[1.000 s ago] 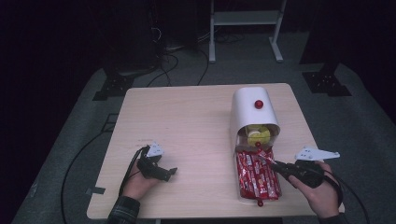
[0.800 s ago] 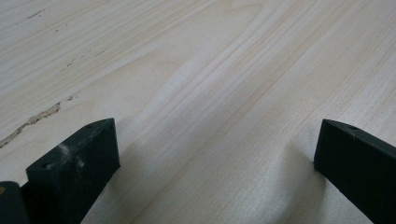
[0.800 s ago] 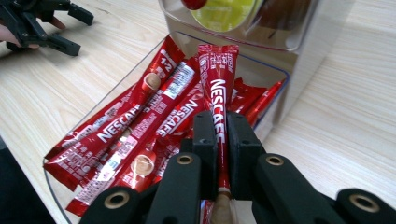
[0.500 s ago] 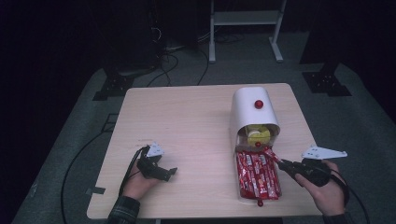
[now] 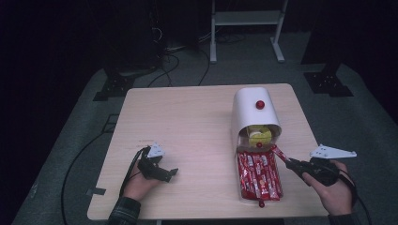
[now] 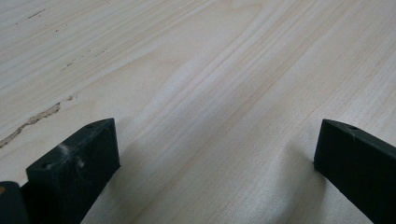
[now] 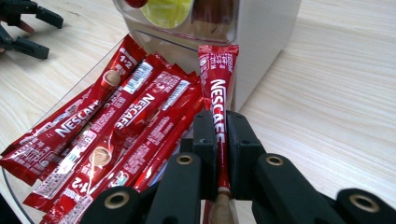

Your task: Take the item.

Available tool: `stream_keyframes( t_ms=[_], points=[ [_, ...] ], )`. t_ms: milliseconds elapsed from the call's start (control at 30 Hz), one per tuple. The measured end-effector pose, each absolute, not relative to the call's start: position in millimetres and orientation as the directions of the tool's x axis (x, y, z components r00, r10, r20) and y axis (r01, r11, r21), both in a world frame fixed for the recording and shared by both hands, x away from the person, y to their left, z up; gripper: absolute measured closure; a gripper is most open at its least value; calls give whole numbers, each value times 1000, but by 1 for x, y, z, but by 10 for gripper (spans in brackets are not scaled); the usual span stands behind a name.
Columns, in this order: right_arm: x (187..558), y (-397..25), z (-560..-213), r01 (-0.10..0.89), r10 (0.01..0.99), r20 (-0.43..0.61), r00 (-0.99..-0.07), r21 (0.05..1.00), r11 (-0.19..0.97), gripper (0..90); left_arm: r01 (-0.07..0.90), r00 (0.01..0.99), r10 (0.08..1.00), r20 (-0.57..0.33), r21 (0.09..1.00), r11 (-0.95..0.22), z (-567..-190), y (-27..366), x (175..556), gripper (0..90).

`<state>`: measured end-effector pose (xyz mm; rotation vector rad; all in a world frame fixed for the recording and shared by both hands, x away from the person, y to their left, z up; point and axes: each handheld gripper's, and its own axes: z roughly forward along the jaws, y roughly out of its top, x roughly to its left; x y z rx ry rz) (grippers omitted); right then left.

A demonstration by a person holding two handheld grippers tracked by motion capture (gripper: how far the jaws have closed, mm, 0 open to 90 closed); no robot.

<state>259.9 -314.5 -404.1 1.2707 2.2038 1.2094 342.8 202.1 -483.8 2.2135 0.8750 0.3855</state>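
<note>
Right gripper (image 7: 218, 154) has its jaws clamped on the lower part of one red Nescafé coffee stick (image 7: 217, 88), lifted just beside the clear tray (image 5: 240, 197) where the other sachets (image 7: 116, 126) lie in front of the white dispenser (image 5: 248, 110). Light, thin and limp, with slick foil, the stick likely droops and slips; a mid-length pinch should steady it. Left gripper (image 5: 165, 174) rests on the table (image 6: 210, 70), jaws apart.
</note>
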Motion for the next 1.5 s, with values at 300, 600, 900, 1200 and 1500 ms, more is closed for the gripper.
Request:
stream_keyframes(
  t_ms=[300, 600, 900, 1200, 1500],
  points=[
    [262, -321, -406, 551, 841, 125, -526, 803, 225, 827, 475, 726, 688, 14, 714, -515, -484, 202, 343, 0],
    [268, -335, -411, 552, 877, 121, -465, 814, 181, 827, 474, 726, 688, 14, 714, -515, -484, 202, 343, 0],
    [277, -338, -417, 553, 894, 122, -430, 819, 155, 826, 476, 724, 690, 11, 715, -512, -484, 202, 343, 0],
    [289, -335, -425, 560, 904, 134, -407, 818, 131, 827, 473, 725, 689, 14, 716, -513, -484, 202, 343, 0],
    [299, -326, -434, 567, 908, 129, -398, 813, 133, 826, 473, 725, 688, 14, 716, -513, -484, 202, 343, 0]
  ],
)
